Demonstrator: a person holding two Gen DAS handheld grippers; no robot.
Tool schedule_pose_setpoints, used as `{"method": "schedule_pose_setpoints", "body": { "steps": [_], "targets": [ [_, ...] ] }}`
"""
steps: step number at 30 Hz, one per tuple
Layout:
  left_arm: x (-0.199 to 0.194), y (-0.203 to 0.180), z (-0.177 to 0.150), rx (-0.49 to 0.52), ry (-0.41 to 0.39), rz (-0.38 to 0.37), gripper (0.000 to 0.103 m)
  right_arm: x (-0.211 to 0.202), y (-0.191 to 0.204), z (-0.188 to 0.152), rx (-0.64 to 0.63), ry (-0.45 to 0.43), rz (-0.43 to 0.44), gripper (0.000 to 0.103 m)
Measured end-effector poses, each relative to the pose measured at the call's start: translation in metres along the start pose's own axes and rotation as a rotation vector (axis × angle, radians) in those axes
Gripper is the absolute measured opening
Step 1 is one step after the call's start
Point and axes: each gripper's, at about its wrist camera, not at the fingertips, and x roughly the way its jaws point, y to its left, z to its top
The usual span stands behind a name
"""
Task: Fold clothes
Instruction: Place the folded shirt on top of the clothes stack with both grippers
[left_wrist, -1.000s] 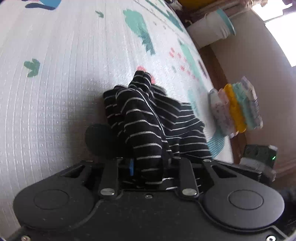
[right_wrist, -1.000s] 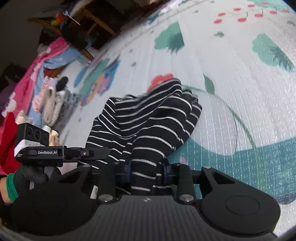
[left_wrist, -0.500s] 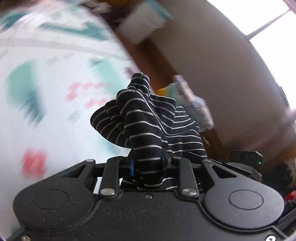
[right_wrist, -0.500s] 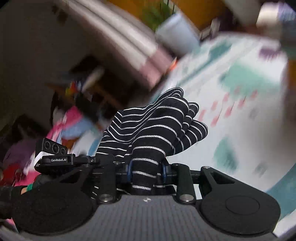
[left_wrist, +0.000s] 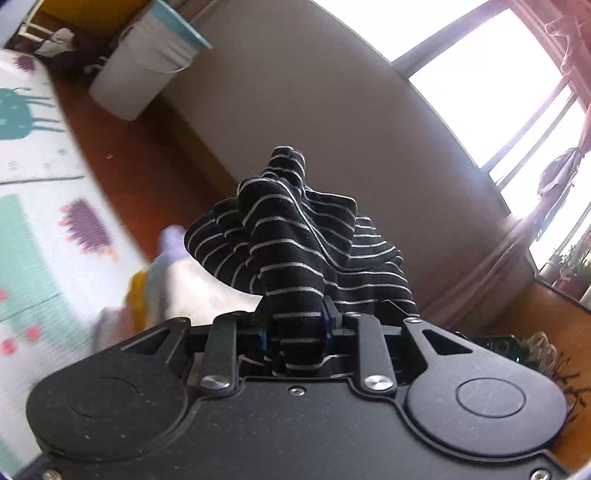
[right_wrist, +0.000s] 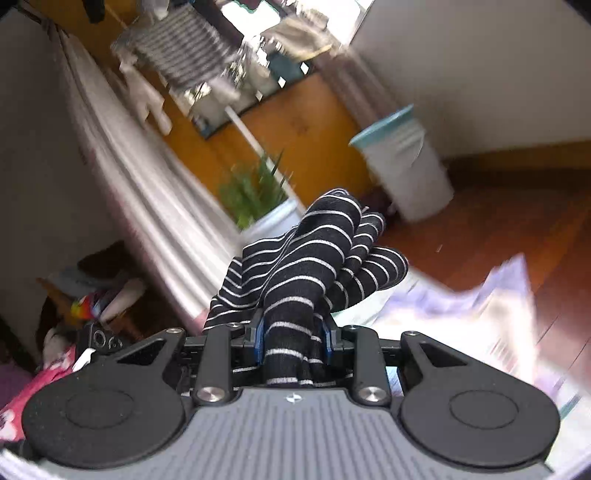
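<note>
Left tongs (left_wrist: 297, 325) clamped on a bunched fold of the striped garment (left_wrist: 295, 236). Right tongs (right_wrist: 295, 341) likewise clamped on another bunch of it. Garment is held aloft between both, off the play mat (left_wrist: 40, 236); the rest hangs out of view.

Handling, judged: soft, light knit, limp, drapes and bunches, not slippery or fragile. Better holds are the seam corners, since bunched grips hide the edges.

Room: mat edge borders wood floor (right_wrist: 498, 221); laundry bin (right_wrist: 406, 166) well apart; folded stack (left_wrist: 155, 291) near the mat edge, blurred.
</note>
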Motion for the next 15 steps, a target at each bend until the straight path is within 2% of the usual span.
{"method": "schedule_pose_setpoints", "body": {
  "steps": [4,5,6,7,8,9,11,12,13,14,15],
  "targets": [
    [0.041,-0.003,0.015,0.004,-0.007,0.035,0.024,0.007,-0.033,0.025,0.046,-0.046,-0.055,0.030],
    [0.050,-0.002,0.015,0.016,-0.010,0.079,0.026,0.014,-0.043,0.024,0.053,-0.047,-0.077,0.030],
    [0.059,0.000,0.014,0.028,-0.015,0.136,0.033,0.021,-0.053,0.022,0.062,-0.046,-0.101,0.030],
    [0.064,0.003,0.008,0.039,-0.026,0.234,0.037,0.035,-0.067,0.015,0.088,-0.029,-0.143,0.030],
    [0.069,0.005,0.001,0.051,-0.034,0.324,0.045,0.048,-0.082,0.007,0.112,-0.010,-0.187,0.031],
    [0.073,0.007,-0.006,0.066,-0.033,0.383,0.045,0.061,-0.096,-0.001,0.121,0.020,-0.254,0.031],
    [0.067,0.005,-0.020,0.131,-0.055,0.409,0.045,0.075,-0.120,-0.019,0.160,0.042,-0.364,0.039],
    [0.062,0.002,-0.027,0.174,-0.067,0.413,0.045,0.067,-0.123,-0.023,0.170,0.008,-0.373,0.041],
    [0.057,-0.001,-0.034,0.221,-0.077,0.417,0.045,0.058,-0.124,-0.026,0.171,-0.027,-0.384,0.049],
    [0.054,-0.004,-0.040,0.280,-0.078,0.420,0.045,0.049,-0.115,-0.025,0.091,-0.065,-0.416,0.059],
    [0.053,-0.008,-0.045,0.335,-0.082,0.422,0.045,0.040,-0.106,-0.023,0.010,-0.103,-0.448,0.059]
  ]
}}
